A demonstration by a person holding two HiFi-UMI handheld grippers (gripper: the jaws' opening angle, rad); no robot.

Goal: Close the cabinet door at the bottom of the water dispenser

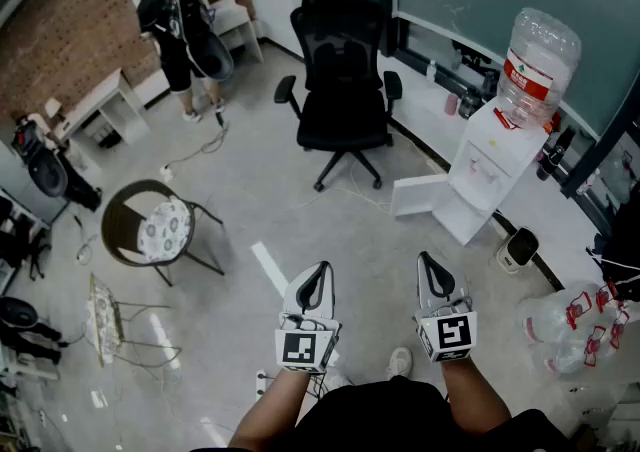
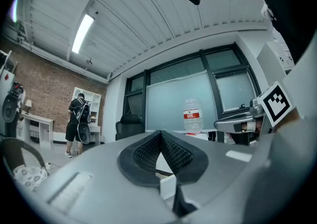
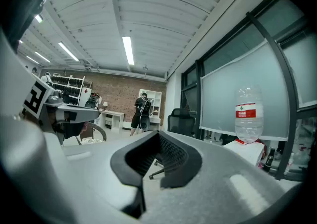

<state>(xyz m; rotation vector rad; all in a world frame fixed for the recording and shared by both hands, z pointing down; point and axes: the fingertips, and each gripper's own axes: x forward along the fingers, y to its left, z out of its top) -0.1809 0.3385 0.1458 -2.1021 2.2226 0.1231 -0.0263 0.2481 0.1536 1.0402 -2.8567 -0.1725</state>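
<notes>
The cabinet door (image 1: 420,196) stood swung wide open at the foot of the water dispenser (image 1: 487,168), well apart from both tongs. It looked like a thin, stiff, light white panel on hinges, likely to swing at a small push. Its free outer edge or flat face seemed the place to press, rather than to pinch. The bottle (image 1: 537,62) on top argued against a hard shove. The left tongs (image 1: 321,267) and right tongs (image 1: 427,259) were each pressed together, empty.
</notes>
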